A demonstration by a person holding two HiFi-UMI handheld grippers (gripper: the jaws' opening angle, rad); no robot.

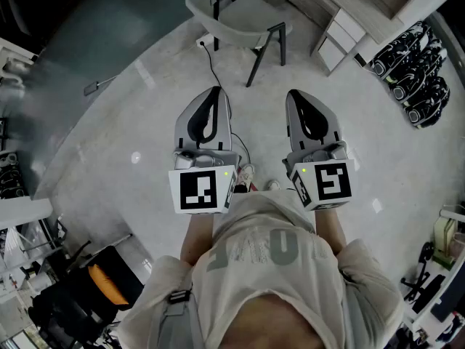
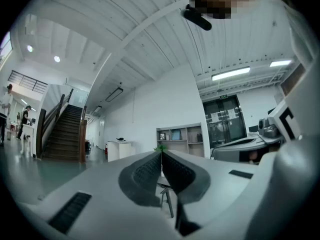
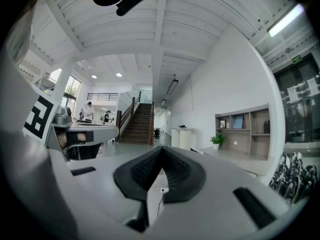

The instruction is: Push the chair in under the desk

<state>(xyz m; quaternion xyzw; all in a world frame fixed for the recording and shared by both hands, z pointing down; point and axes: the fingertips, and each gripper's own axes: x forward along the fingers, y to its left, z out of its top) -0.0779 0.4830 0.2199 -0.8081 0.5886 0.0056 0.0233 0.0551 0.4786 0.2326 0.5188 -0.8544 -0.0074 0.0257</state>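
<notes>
Shirt point(image 1: 269, 267) fills the bottom of the head view, with the left gripper point(image 1: 215, 91) and the right gripper point(image 1: 294, 93) held side by side just above it. At upper centre stands the chair point(image 1: 243, 14), with a pale moulded seat and dark slanted legs, clear of the desk point(image 1: 341, 2) at upper right.

In the left gripper view the jaws are pressed together and empty, and the chair point(image 2: 165, 186) shows small at lower centre.

In the right gripper view the jaws are likewise pressed together, with nothing between them.

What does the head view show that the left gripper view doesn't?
Only the head view: the chair's whole seat, the white drawers and the person's shirt. Only the left gripper view: a staircase, a bookshelf and the ceiling. Both: the chair and the left hand-held gripper, shut and empty.
</notes>
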